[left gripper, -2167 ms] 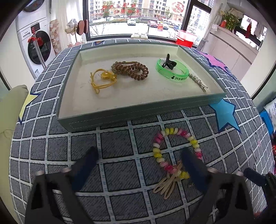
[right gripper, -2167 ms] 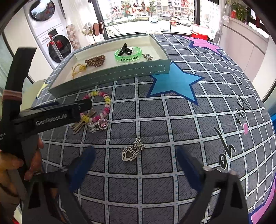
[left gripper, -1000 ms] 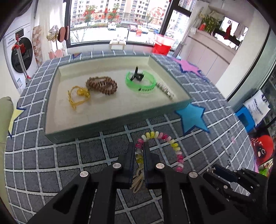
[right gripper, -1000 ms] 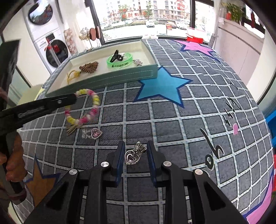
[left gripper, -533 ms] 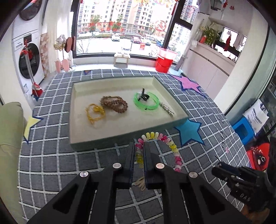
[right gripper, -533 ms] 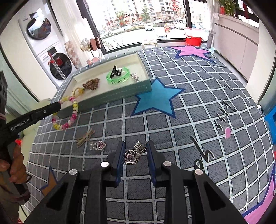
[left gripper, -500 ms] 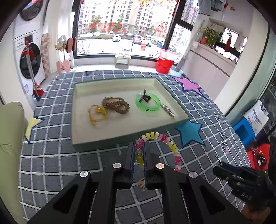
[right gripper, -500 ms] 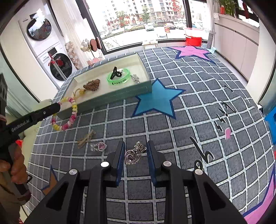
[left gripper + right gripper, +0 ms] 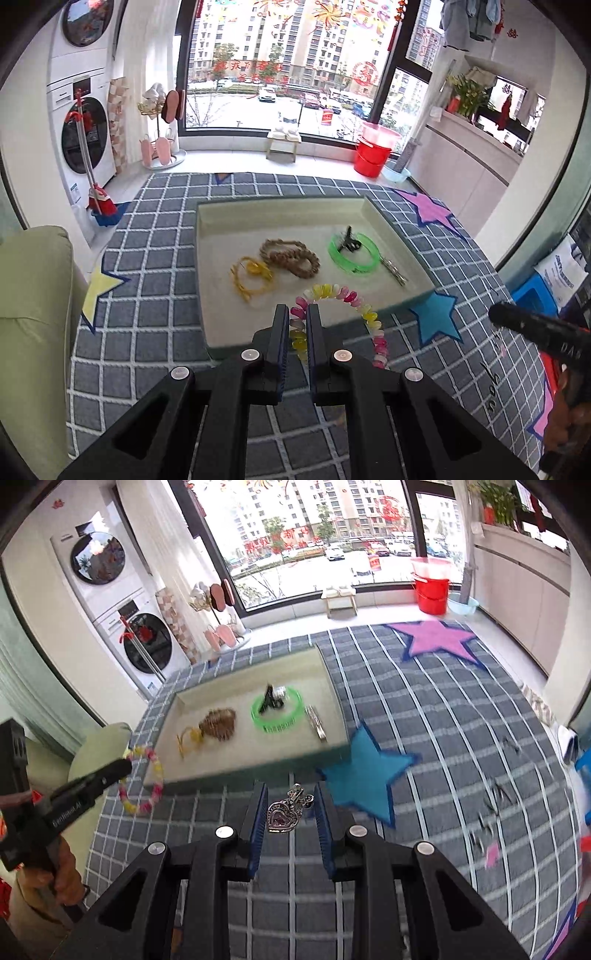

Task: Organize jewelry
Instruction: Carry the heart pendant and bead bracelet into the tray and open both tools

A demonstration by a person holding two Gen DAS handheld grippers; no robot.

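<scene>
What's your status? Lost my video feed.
Left gripper shut on beaded bracelet, lifted near tray. Right gripper shut on heart pendant. Nothing blocking the tray.

Pink-yellow-white bead bracelet [image 9: 343, 306] showing; green bangle [image 9: 353, 253], yellow cord [image 9: 251, 278], brown beads [image 9: 290, 257] lying in pale tray [image 9: 207, 258]; grey checked cloth [image 9: 147, 332] bearing blue star [image 9: 436, 317].

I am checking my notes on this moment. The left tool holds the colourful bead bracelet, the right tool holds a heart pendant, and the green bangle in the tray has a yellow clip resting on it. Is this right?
Not quite. The clip resting on the green bangle is black, not yellow, as the left wrist view shows. The rest stands: the left tool holds the colourful bead bracelet, the right tool holds the heart pendant, and the bangle lies in the tray.
</scene>
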